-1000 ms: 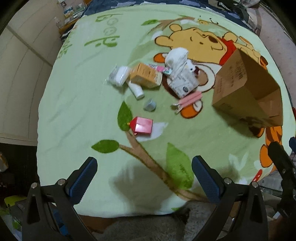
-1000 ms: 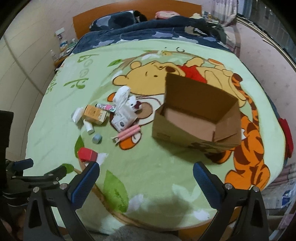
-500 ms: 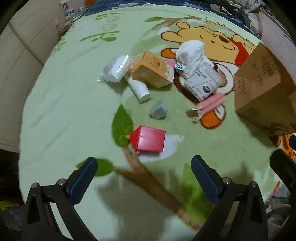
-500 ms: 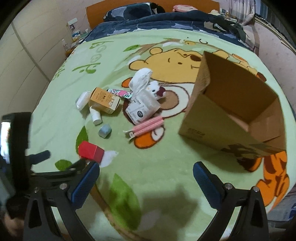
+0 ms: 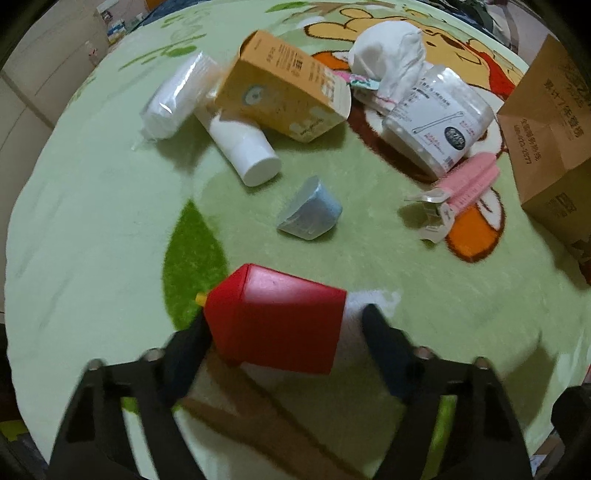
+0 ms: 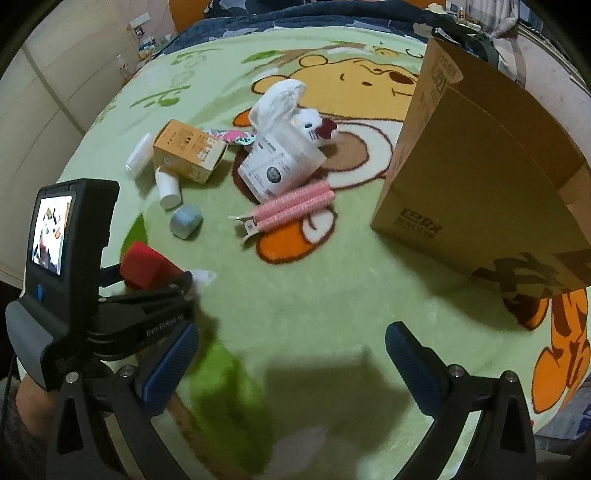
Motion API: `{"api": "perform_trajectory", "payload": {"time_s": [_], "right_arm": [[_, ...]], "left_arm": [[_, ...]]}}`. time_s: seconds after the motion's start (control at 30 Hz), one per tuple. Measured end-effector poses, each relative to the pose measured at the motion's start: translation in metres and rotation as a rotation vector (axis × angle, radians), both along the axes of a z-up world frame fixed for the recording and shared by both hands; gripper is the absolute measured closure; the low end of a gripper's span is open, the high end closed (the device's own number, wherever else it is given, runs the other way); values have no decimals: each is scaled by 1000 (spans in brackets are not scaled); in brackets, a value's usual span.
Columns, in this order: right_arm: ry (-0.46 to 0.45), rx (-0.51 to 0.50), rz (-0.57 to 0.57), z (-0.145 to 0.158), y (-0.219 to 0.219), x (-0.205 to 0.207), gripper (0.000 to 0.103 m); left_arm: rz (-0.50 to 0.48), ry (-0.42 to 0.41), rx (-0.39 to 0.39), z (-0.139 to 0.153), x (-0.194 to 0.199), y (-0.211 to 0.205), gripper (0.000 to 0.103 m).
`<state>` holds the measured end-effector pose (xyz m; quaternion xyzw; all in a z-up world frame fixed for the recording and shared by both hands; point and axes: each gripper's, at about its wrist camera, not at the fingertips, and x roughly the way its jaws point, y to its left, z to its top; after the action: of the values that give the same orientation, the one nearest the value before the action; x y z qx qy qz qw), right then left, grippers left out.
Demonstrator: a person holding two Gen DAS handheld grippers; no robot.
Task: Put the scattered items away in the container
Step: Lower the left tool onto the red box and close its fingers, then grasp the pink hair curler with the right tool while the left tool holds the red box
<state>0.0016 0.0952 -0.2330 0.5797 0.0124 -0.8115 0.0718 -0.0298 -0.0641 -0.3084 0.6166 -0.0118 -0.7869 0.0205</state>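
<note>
The open cardboard box [image 6: 476, 177] stands upright on the blanket. Left of it lie pink hair rollers [image 5: 465, 181], a cotton-swab tub [image 5: 436, 122], an orange carton [image 5: 284, 96], a white bottle [image 5: 243, 147], and a red box [image 5: 277, 325] farthest away.

Bedroom: blanketed bed [image 6: 332, 295], headboard [image 6: 184, 11]

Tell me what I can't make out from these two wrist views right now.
- Cardboard box interior: both views show only outer walls.
- Left claw contact on the red box: motion blur; jaws closing around it.
- Orange box print: too small and blurred.
</note>
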Motion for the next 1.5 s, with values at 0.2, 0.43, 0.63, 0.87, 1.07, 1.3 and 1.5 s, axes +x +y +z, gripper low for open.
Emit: {"api": "perform_trajectory", "payload": {"time_s": [0.2, 0.43, 0.63, 0.87, 1.07, 1.3, 1.5], "right_arm": [[25, 30, 23, -7, -6, -9, 0], [42, -11, -31, -21, -12, -39, 0], [-2, -115, -173, -48, -13, -73, 0], [-53, -198, -381, -85, -9, -100, 0], [-110, -143, -411, -101, -15, -115, 2], [-55, -106, -287, -80, -18, -108, 67], [-51, -80, -128, -68, -15, -85, 73]], "left_arm": [[50, 33, 54, 8, 4, -16, 39], [114, 49, 13, 19, 17, -38, 39], [128, 35, -9, 17, 23, -44, 39], [127, 25, -2, 14, 21, -40, 38], [126, 16, 5, 12, 17, -39, 38], [122, 4, 6, 12, 12, -34, 38], [135, -1, 12, 15, 8, -30, 38]]}}
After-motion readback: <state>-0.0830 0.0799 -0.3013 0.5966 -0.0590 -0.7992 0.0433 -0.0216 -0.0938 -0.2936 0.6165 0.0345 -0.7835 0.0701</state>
